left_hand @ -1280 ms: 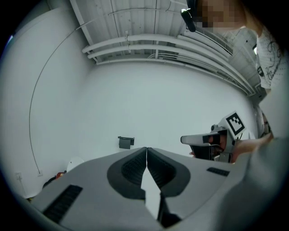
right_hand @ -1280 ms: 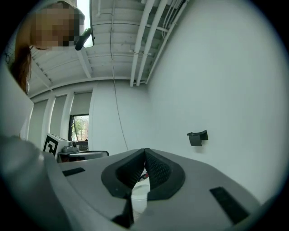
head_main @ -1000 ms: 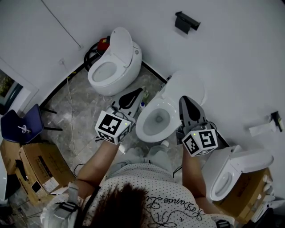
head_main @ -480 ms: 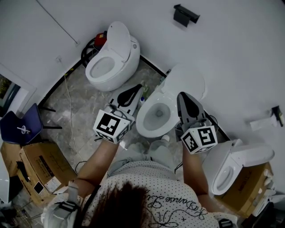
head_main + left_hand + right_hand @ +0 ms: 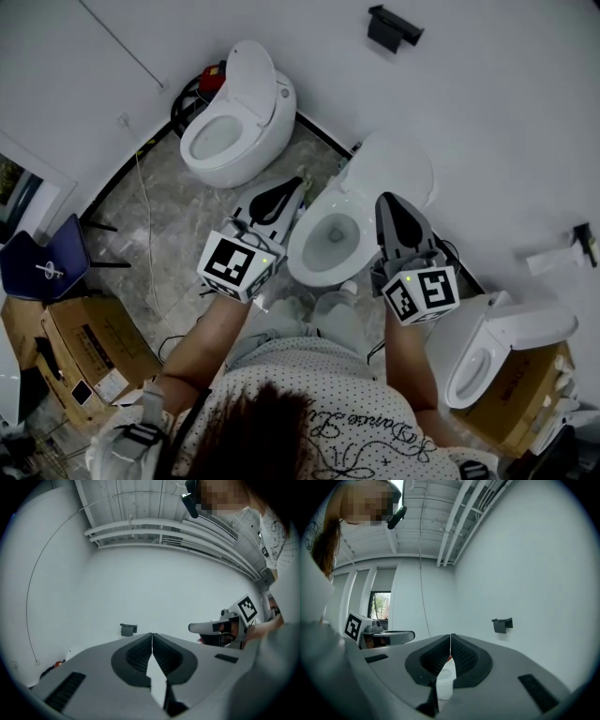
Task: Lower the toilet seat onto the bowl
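Note:
Below me in the head view stands the middle toilet, its white bowl (image 5: pixel 328 246) open. Its lid (image 5: pixel 392 171) is raised and leans on the wall; I cannot tell the seat apart from the lid. My left gripper (image 5: pixel 298 186) hovers just left of the bowl's rim, jaws shut and empty. My right gripper (image 5: pixel 385 200) sits at the bowl's right side, next to the raised lid, also shut with nothing in it. In the left gripper view the left gripper (image 5: pixel 152 634) points level at the white wall. The right gripper view shows the right gripper (image 5: pixel 450 636) doing the same.
A second toilet (image 5: pixel 234 131) stands at the back left and a third (image 5: pixel 497 347) at the right. A blue chair (image 5: pixel 47 262) and a cardboard box (image 5: pixel 84 347) are at the left. A cable (image 5: pixel 145 216) trails over the marble floor. A black bracket (image 5: pixel 394 28) hangs on the wall.
The head view has shifted slightly. Both grippers keep their places beside the bowl and stay shut.

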A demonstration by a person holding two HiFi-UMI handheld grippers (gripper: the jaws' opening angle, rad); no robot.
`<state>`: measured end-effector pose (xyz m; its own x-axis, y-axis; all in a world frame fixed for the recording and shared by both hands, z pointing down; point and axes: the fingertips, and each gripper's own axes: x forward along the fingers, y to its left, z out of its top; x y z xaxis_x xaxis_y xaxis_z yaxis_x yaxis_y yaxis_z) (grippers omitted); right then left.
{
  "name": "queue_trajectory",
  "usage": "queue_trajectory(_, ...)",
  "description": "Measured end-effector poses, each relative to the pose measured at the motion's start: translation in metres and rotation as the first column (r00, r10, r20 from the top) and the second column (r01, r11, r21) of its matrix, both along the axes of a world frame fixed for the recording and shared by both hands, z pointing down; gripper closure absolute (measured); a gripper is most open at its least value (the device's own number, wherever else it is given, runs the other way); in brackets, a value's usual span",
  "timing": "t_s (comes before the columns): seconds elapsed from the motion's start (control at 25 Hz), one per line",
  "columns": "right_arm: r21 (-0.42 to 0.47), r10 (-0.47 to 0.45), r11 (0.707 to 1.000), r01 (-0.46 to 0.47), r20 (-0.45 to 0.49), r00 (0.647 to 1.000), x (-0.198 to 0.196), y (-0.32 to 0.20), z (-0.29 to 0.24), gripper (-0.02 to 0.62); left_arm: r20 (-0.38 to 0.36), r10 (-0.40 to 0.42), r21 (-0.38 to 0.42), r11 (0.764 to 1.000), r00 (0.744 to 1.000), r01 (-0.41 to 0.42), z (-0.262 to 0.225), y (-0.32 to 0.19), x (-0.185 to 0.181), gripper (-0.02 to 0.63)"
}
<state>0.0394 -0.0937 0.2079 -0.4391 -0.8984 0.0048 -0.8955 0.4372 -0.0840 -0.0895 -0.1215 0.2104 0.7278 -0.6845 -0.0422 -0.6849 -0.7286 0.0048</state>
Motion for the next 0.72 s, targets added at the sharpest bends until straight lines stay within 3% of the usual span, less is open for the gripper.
queue_trajectory(0.72,0.008,0.027,1.000,-0.027,-0.005,1.000,0.0071,0.0079,-0.0022,0.580,0.000,0.007,-0.004,1.000,1.000,-0.007,0.0043,0.0057,0.0028,0.600)
